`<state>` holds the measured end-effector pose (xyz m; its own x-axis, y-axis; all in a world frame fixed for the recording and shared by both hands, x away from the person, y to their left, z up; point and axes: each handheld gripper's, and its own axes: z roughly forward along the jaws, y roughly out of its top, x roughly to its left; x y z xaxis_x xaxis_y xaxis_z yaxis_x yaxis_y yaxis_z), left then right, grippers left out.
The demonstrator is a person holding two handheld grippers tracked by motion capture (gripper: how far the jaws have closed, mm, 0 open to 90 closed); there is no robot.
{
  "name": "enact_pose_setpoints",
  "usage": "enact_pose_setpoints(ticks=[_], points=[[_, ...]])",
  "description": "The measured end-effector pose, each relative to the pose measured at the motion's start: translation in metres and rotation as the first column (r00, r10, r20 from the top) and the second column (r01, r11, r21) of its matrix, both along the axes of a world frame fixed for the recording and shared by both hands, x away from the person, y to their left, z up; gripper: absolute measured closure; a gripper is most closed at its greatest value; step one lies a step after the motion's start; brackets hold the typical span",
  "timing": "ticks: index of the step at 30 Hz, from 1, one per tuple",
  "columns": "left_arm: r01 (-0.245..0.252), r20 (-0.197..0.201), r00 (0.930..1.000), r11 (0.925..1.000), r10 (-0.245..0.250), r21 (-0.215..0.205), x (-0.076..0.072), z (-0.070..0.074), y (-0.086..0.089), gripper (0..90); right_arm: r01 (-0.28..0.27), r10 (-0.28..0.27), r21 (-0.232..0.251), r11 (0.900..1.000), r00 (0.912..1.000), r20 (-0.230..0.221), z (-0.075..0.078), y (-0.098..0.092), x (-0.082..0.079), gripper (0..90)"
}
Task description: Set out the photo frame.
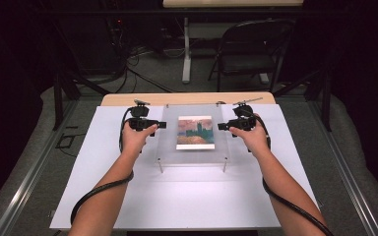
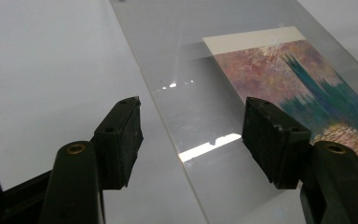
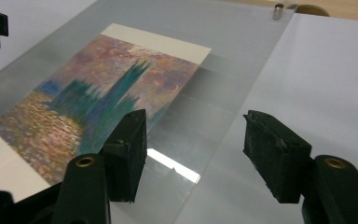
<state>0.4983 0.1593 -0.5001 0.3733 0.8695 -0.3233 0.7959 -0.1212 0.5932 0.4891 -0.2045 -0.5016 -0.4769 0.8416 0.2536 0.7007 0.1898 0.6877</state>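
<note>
A clear acrylic sheet (image 1: 170, 145) lies raised on short metal posts (image 1: 160, 166) over a white board (image 1: 177, 196). A colourful painting print (image 1: 195, 132) with white margins sits at its middle. My left gripper (image 1: 162, 125) is at the sheet's left edge and my right gripper (image 1: 220, 126) at its right edge. In the left gripper view the gripper (image 2: 191, 112) is open, its jaws straddling the sheet (image 2: 182, 56) edge near the print (image 2: 298, 79). In the right gripper view the gripper (image 3: 196, 119) is open the same way over the sheet (image 3: 242, 42) and print (image 3: 107, 88).
The white board rests on a wooden table (image 1: 187, 98). A metal post (image 3: 278, 11) stands at the sheet's far corner. A folding chair (image 1: 251, 49) and a table leg (image 1: 186, 54) stand beyond. Cables (image 1: 98, 189) trail from both grippers across the board.
</note>
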Motion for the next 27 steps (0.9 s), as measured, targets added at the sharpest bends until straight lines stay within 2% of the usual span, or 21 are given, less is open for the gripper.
enact_pose_setpoints(ticks=[1, 8, 12, 14, 16, 20, 24, 27], points=[[-0.011, -0.005, 0.9999, 0.9999, 0.011, 0.005, 0.003, -0.002, -0.003, 37.4, -0.002, 0.002, -0.015, 1.0, 0.9999, -0.014, -0.004, 0.004, 0.005, 38.0], [-0.045, -0.031, 0.9985, 0.9982, 0.046, 0.04, 0.012, -0.008, -0.014, 36.2, 0.027, -0.028, -0.016, 1.0, 0.9979, -0.058, -0.012, 0.012, 0.013, 36.5], [-0.046, -0.04, 0.998, 0.9979, 0.048, 0.045, 0.014, -0.01, -0.018, 35.7, 0.038, -0.039, -0.019, 0.999, 0.9967, -0.071, -0.015, 0.015, 0.016, 33.9], [-0.046, -0.05, 0.9975, 0.9974, 0.049, 0.055, 0.015, -0.013, -0.023, 35.7, 0.053, -0.054, -0.012, 0.999, 0.994, -0.095, -0.018, 0.019, 0.018, 32.7], [-0.05, -0.052, 0.9973, 0.9971, 0.053, 0.057, 0.016, -0.015, -0.024, 35.7, 0.056, -0.058, -0.019, 0.998, 0.9928, -0.105, -0.018, 0.02, 0.018, 32.2], [-0.042, -0.065, 0.9968, 0.9977, 0.046, 0.053, 0.017, -0.02, -0.025, 33.8, 0.074, -0.073, 0.0, 0.997, 0.9897, -0.123, -0.023, 0.023, 0.021, 26.5], [-0.047, -0.071, 0.9963, 0.9985, 0.049, 0.028, 0.018, -0.022, -0.027, 32.6, 0.081, -0.081, -0.001, 0.997, 0.9892, -0.122, -0.024, 0.025, 0.021, 25.6], [-0.049, -0.069, 0.9963, 0.9979, 0.051, 0.042, 0.018, -0.022, -0.03, 30.2, 0.082, -0.082, -0.009, 0.997, 0.9888, -0.125, -0.024, 0.027, 0.021, 23.8]])
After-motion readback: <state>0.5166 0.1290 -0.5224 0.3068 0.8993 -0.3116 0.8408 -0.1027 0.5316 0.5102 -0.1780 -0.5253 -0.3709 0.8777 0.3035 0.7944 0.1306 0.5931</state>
